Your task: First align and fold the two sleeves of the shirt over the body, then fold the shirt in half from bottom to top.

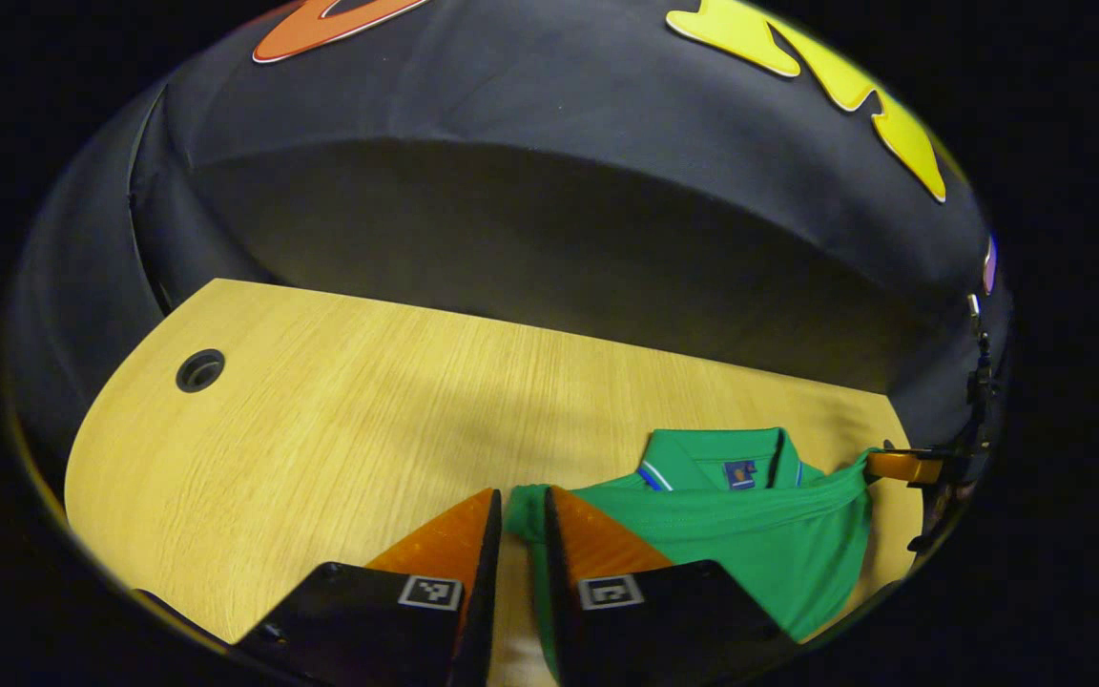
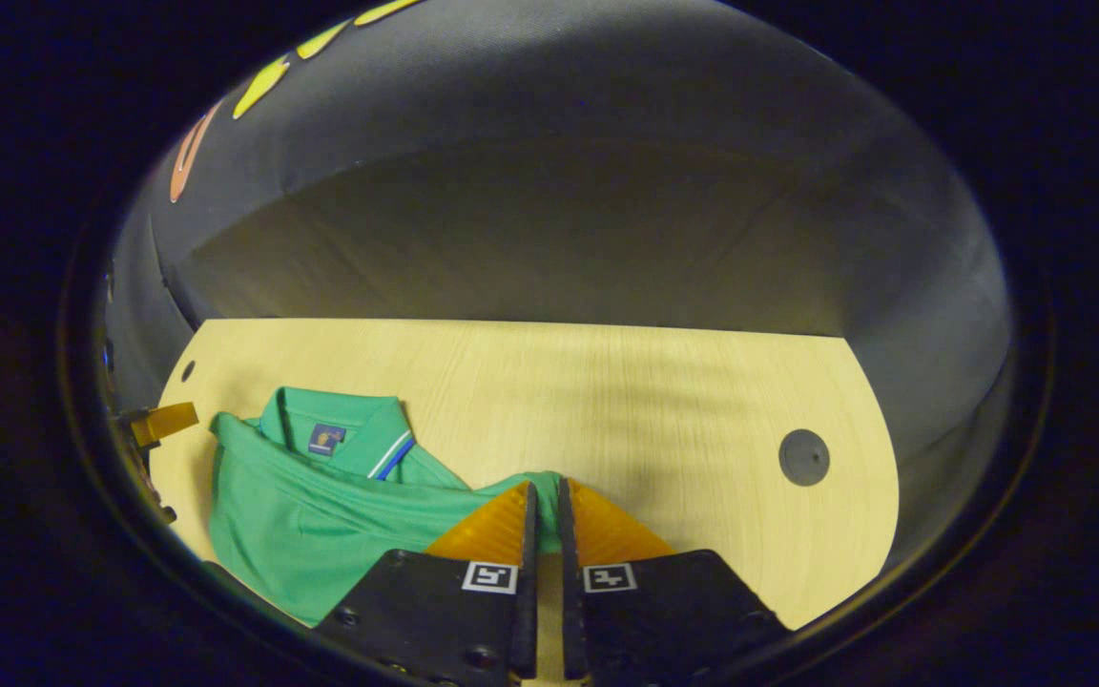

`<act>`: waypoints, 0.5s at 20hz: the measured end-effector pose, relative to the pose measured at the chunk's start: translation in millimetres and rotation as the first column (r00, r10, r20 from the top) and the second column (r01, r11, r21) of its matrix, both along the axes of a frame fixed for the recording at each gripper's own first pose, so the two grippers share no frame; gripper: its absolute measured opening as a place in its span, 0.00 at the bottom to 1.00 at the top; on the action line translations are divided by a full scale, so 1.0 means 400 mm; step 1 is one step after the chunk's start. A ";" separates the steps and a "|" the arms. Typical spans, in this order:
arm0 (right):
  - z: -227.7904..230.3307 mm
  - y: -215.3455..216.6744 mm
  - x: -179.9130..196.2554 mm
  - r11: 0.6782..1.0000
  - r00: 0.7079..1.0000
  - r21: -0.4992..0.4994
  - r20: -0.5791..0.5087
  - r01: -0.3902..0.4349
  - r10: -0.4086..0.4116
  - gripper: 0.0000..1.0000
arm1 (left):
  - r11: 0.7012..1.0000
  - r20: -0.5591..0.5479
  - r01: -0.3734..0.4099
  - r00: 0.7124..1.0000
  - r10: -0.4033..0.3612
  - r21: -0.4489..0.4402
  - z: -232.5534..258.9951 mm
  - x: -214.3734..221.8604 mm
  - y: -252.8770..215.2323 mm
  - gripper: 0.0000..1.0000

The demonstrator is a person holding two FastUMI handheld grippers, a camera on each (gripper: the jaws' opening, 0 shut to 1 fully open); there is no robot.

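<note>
A green polo shirt [image 1: 759,549] [image 2: 311,520] lies on the wooden table, its collar [image 1: 716,458] [image 2: 344,425] toward the far wall. A folded edge of fabric stretches across the body just below the collar. My left gripper [image 1: 523,510] is shut on one green corner of that edge. My right gripper [image 2: 545,496] is shut on the other corner. In the left gripper view the right gripper [image 1: 902,467] shows at the far right, pinching the fabric. In the right gripper view the left gripper [image 2: 163,423] shows at the far left by the shirt's edge.
The light wooden table [image 1: 340,429] [image 2: 664,391] has a round cable hole [image 1: 199,370] at its far left corner and another, capped cable hole [image 2: 803,457] at its right. Black cloth walls close in behind and on both sides.
</note>
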State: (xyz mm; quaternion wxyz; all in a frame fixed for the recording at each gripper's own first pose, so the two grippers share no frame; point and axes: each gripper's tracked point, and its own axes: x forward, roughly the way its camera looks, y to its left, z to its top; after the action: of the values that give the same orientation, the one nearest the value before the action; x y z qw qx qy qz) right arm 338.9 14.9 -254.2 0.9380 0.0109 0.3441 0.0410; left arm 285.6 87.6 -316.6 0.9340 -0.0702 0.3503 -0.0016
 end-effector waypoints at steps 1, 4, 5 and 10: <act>0.011 -0.005 -0.010 1.000 1.000 -0.012 0.014 0.004 -0.003 0.12 | 1.000 0.008 -0.012 1.000 0.013 -0.007 0.009 -0.003 0.002 0.26; 0.054 -0.004 -0.047 0.999 0.998 -0.039 0.064 0.012 -0.009 0.40 | 0.999 0.042 -0.033 0.999 0.033 -0.014 0.071 -0.025 0.007 0.99; 0.070 0.005 -0.069 0.999 0.997 -0.037 0.072 0.007 -0.005 0.58 | 0.999 0.063 -0.033 0.997 0.032 0.007 0.095 -0.030 0.012 0.95; 0.248 0.038 -0.177 0.999 0.974 -0.044 0.226 0.005 0.005 0.97 | 0.993 0.213 -0.014 0.977 -0.012 0.120 0.307 -0.075 -0.009 1.00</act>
State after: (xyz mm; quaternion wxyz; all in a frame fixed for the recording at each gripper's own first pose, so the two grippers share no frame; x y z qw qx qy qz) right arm 268.2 30.1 -155.0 0.9711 -0.0149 0.2359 0.0344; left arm 255.6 84.2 -193.8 0.9687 -0.0133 0.2474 0.0124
